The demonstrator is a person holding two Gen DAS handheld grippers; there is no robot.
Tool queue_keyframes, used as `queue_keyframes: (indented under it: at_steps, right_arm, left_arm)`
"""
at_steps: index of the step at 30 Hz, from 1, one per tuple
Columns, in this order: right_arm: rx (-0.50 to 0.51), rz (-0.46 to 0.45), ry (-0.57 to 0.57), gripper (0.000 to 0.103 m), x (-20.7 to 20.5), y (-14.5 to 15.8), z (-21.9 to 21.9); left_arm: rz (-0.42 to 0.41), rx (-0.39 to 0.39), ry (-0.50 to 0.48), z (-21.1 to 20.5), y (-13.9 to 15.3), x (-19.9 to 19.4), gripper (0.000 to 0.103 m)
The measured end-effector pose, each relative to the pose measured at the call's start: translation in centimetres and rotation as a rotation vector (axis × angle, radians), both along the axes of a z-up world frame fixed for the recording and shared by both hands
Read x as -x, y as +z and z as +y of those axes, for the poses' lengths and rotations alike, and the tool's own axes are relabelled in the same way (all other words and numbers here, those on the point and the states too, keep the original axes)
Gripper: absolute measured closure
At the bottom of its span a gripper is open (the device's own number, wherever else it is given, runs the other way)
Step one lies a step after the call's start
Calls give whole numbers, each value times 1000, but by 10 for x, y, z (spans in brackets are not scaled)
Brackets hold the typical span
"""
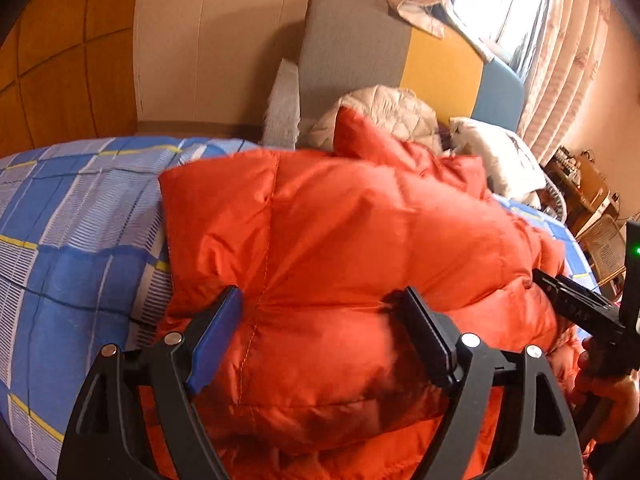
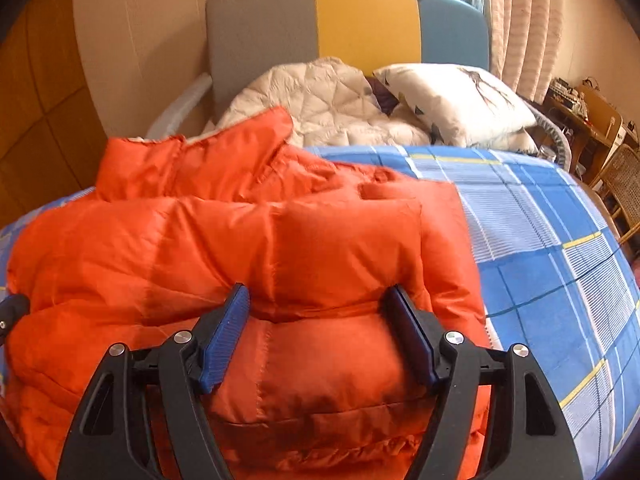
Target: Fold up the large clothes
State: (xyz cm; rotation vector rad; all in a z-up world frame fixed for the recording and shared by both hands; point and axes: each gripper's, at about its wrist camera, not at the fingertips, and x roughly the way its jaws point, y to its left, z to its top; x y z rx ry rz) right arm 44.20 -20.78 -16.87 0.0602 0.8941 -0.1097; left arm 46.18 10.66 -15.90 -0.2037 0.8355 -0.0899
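Down filling and thin, glossy shell fabric are suggested by the look of the orange puffer jacket (image 1: 332, 248), which is spread in a bulky heap on the blue checked bedspread (image 1: 76, 220). It is judged to be light for its bulk, very soft and springy, and rather slippery, so folds are likely to puff open again unless they are pressed flat. A firm hold is best taken at a stitched seam or hem, where the fabric is thinner and a pad cannot slide off a rounded baffle.

The left gripper (image 1: 324, 320) is held spread wide over the near edge of the jacket, with a padded section bulging up between its fingers; nothing is pinched. The right gripper (image 2: 320, 316) is likewise spread, its blue pads (image 2: 230, 328) set either side of a baffle near the jacket's right side; whether the pads touch the cloth cannot be told.

The collar (image 2: 236, 136) is seen standing up at the far end. Beyond it a cream quilted garment (image 2: 320, 92) and a white pillow (image 2: 452, 100) are piled against the headboard (image 2: 360, 20), close enough that a fold toward them may be crowded. Open bedspread is left to the right of the jacket.
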Motion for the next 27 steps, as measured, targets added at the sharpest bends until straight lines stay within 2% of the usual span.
queue_keyframes:
  at_steps: [10,14,17,19,22,27]
  right_arm:
    - [37,36,13,31,-16,-30,3]
    - [64,60,6,31,-18,-27,7]
    - [39,75,-3,27,-12,-13,5]
    - [3,50,-3,21,3,0,1]
    - [-23,39,2,20,30,14,-6]
    - [-17,103,47,19,82,21,-18]
  left_arm:
    - [29,-28,-3,-3,-30,-16,22]
    - [41,-61,2,-6,-28,-18,22]
    - [48,-77,12,-8,-17,-12,20]
    - [36,-57,42,-2,-6,1,17]
    - [6,-39,55,11,8,29,16]
    - [2,-34,11,28,13,84,16]
